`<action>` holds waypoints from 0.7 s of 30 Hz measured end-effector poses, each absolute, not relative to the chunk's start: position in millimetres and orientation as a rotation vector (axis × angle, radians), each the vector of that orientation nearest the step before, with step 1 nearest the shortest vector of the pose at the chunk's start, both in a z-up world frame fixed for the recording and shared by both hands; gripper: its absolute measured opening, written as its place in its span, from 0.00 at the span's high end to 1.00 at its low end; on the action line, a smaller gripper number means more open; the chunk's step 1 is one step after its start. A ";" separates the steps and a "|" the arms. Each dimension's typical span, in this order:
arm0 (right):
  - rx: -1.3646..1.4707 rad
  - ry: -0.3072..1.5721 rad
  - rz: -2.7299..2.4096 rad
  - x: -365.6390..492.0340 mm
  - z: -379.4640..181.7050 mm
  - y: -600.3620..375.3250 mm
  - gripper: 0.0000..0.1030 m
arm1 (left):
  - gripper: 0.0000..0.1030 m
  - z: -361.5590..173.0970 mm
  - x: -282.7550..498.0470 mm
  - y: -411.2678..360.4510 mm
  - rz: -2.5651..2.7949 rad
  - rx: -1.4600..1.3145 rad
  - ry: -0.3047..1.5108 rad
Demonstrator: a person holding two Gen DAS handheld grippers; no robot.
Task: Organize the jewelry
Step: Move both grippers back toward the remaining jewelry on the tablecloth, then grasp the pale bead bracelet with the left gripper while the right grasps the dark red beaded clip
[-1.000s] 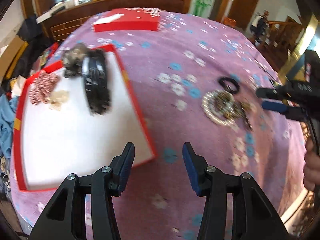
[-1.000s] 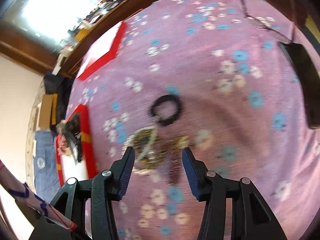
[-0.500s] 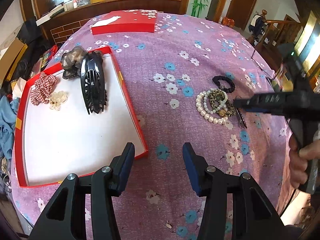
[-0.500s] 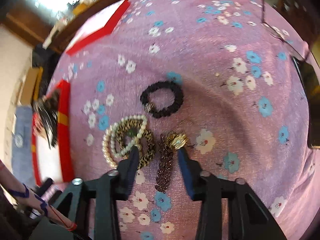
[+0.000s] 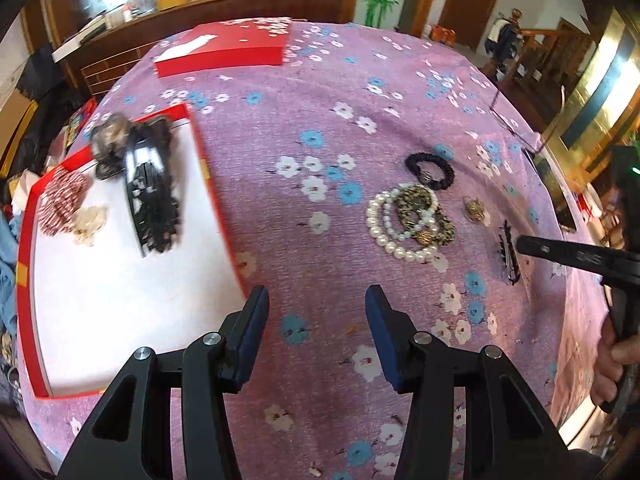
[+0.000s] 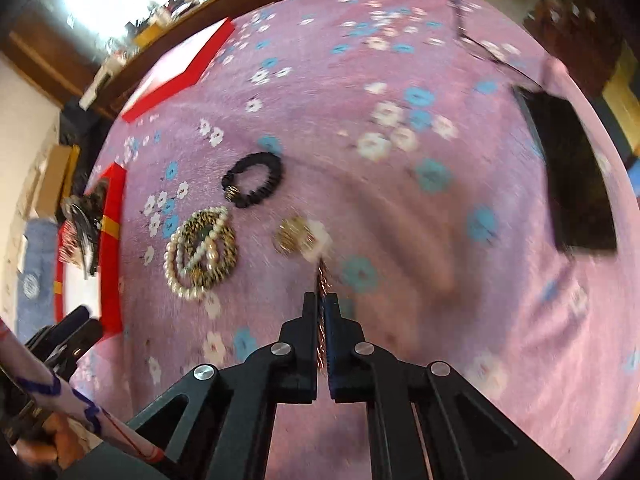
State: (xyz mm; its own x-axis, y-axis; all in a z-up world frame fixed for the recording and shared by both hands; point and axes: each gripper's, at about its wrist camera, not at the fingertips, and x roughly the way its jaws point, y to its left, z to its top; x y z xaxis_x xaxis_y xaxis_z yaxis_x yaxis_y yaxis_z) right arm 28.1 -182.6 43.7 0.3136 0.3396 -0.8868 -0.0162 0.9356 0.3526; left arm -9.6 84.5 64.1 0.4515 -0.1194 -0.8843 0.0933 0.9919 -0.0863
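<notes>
My right gripper point(image 6: 321, 300) is shut on a thin dark toothed hair clip point(image 6: 321, 276), which also shows in the left wrist view point(image 5: 507, 251) at the gripper tip point(image 5: 520, 245). A pearl and leopard bracelet pile point(image 6: 200, 252) point(image 5: 410, 220), a black scrunchie point(image 6: 253, 185) point(image 5: 430, 171) and a gold ornament point(image 6: 292, 235) point(image 5: 475, 210) lie on the purple cloth. My left gripper point(image 5: 316, 312) is open and empty, beside the red tray point(image 5: 224, 216) holding a black claw clip point(image 5: 150, 196).
A red box lid point(image 5: 224, 50) lies at the table's far side. A black phone point(image 6: 576, 176) lies at the right edge. The tray also holds a red checked scrunchie point(image 5: 60, 200) and a brown scrunchie point(image 5: 108, 140).
My right gripper has closed on the thin hair clip that lay between its fingers. The left gripper stayed open over the cloth by the tray's corner.
</notes>
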 end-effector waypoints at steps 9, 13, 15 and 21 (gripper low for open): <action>0.450 1.176 0.276 -10.6 54.0 -212.1 0.95 | 0.53 51.9 13.0 42.4 -0.243 0.049 1.133; 0.450 1.205 0.300 -19.3 51.5 -204.0 0.95 | 0.53 42.9 36.5 32.6 -0.261 0.057 1.154; 0.448 1.222 0.306 -25.2 47.4 -202.0 0.95 | 0.53 42.6 48.4 29.1 -0.276 0.039 1.153; 0.426 1.247 0.307 -33.7 42.0 -198.9 0.93 | 0.76 39.2 62.1 -3.2 -0.370 0.138 1.131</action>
State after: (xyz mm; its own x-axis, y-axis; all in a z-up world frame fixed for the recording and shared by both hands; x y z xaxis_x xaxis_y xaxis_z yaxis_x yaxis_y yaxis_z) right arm -33.7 -198.9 42.0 0.2934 0.4492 -0.8439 0.0064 0.8818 0.4716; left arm 62.1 -3.2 39.2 0.3726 -0.2186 -0.9019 0.3565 0.9310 -0.0783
